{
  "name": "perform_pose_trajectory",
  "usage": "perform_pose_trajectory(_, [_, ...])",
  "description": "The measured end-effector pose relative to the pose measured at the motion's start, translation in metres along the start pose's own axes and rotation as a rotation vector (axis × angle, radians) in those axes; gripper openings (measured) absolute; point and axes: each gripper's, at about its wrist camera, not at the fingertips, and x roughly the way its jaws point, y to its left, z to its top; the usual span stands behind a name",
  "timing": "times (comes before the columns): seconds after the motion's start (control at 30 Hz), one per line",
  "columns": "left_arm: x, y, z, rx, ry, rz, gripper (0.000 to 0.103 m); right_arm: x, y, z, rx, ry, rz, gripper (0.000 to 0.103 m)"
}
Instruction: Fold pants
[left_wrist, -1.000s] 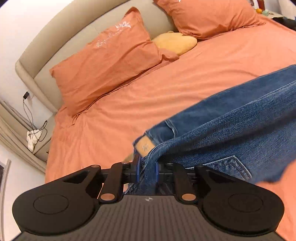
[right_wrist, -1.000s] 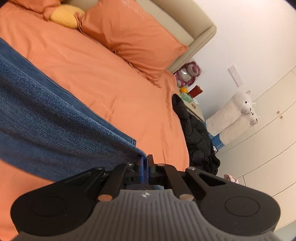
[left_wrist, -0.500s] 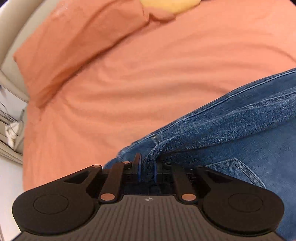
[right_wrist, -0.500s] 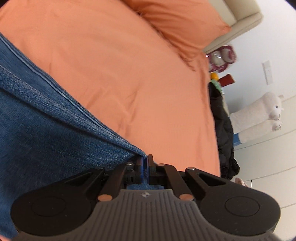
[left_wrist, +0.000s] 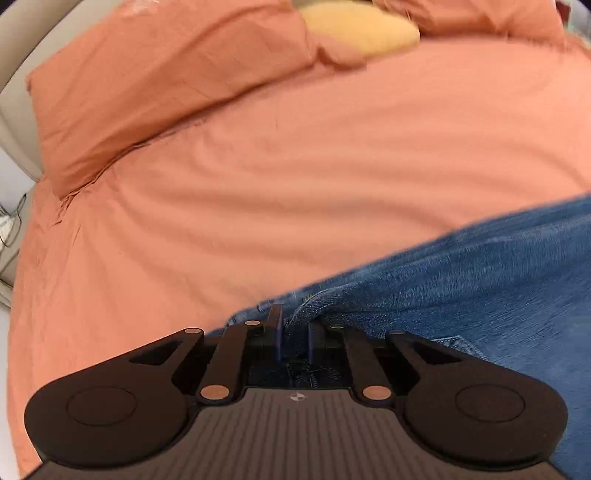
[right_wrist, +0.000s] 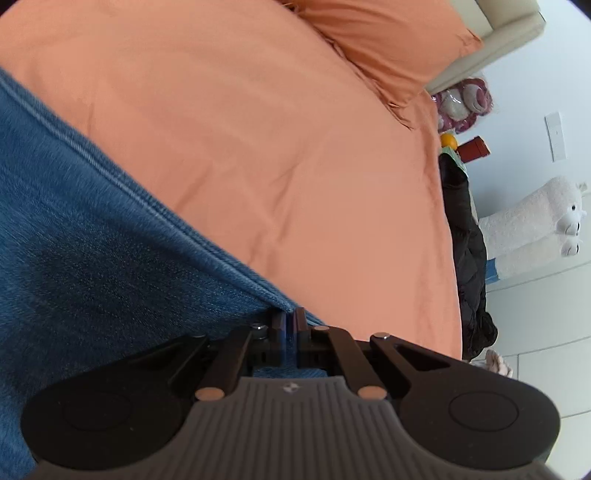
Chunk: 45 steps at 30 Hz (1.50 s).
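1. The left claw (left_wrist: 294, 334) pinches a bunched fold of the blue jeans (left_wrist: 461, 280).
2. The jeans spread rightward over the orange bed (left_wrist: 295, 177).
3. An orange pillow (left_wrist: 147, 85) and a yellow cushion (left_wrist: 358, 27) lie beyond.

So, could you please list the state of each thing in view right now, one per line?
left claw: shut on a bunched fold of the jeans
right claw: shut on the jeans' edge
jeans: held at two points, spread over the bed
bedsheet: lightly wrinkled
pillow: propped against the headboard
black jacket: heaped beside the bed
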Motion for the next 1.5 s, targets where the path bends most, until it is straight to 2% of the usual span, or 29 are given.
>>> perform_pose_trajectory(0.17, [0.016, -0.007, 0.005, -0.013, 0.029, 0.044, 0.015, -0.003, -0.003, 0.014, 0.071, 0.005, -0.031, 0.000])
perform_pose_trajectory(0.27, [0.024, -0.015, 0.004, -0.030, 0.034, 0.069, 0.029, 0.008, 0.010, 0.018, 0.043, 0.041, -0.052, 0.000])
perform_pose_trajectory(0.3, [0.024, -0.015, 0.001, -0.026, 0.021, 0.073, 0.047, 0.010, 0.014, 0.018, 0.036, 0.047, -0.060, 0.000])
perform_pose_trajectory(0.33, [0.020, -0.011, 0.004, -0.034, -0.003, 0.080, 0.060, 0.012, 0.014, 0.019, 0.041, 0.054, -0.064, 0.000])
perform_pose_trajectory(0.37, [0.015, -0.007, 0.008, -0.048, -0.033, 0.079, 0.084, 0.014, 0.012, 0.021, 0.054, 0.060, -0.063, 0.009])
perform_pose_trajectory(0.4, [0.008, -0.003, 0.009, -0.061, -0.059, 0.061, 0.088, 0.014, 0.011, 0.021, 0.070, 0.059, -0.067, 0.020])
perform_pose_trajectory(0.43, [0.002, 0.001, 0.012, -0.076, -0.070, 0.036, 0.088, 0.012, 0.008, 0.021, 0.086, 0.052, -0.074, 0.044])
perform_pose_trajectory(0.47, [-0.006, 0.004, 0.013, -0.092, -0.075, 0.014, 0.089, 0.010, 0.005, 0.021, 0.103, 0.040, -0.070, 0.054])
perform_pose_trajectory(0.57, [-0.027, 0.014, 0.011, -0.103, -0.085, -0.012, 0.089, -0.004, -0.003, 0.018, 0.164, 0.029, -0.048, 0.055])
perform_pose_trajectory(0.67, [-0.050, 0.029, -0.003, -0.152, -0.088, -0.035, 0.088, -0.030, -0.009, 0.005, 0.294, 0.009, 0.033, 0.058])
perform_pose_trajectory(0.7, [-0.059, 0.036, -0.012, -0.184, -0.088, -0.042, 0.088, -0.041, -0.010, -0.002, 0.341, 0.002, 0.065, 0.061])
perform_pose_trajectory(0.83, [-0.077, 0.065, -0.048, -0.344, -0.086, -0.098, 0.088, -0.072, -0.007, -0.039, 0.512, -0.002, 0.193, 0.062])
perform_pose_trajectory(0.93, [-0.086, 0.082, -0.086, -0.466, -0.081, -0.117, 0.088, -0.084, -0.005, -0.074, 0.646, 0.005, 0.251, 0.062])
perform_pose_trajectory(1.07, [-0.077, 0.101, -0.139, -0.679, -0.064, -0.186, 0.088, -0.093, -0.005, -0.118, 0.817, 0.001, 0.324, 0.061])
perform_pose_trajectory(1.23, [-0.051, 0.108, -0.198, -0.944, -0.102, -0.247, 0.088, -0.099, -0.011, -0.154, 1.001, -0.023, 0.376, 0.061])
perform_pose_trajectory(1.37, [-0.021, 0.107, -0.225, -1.108, -0.131, -0.330, 0.088, -0.097, -0.010, -0.170, 1.108, -0.031, 0.424, 0.061])
perform_pose_trajectory(1.5, [0.002, 0.108, -0.230, -1.236, -0.166, -0.414, 0.088, -0.095, -0.014, -0.182, 1.172, -0.044, 0.436, 0.061])
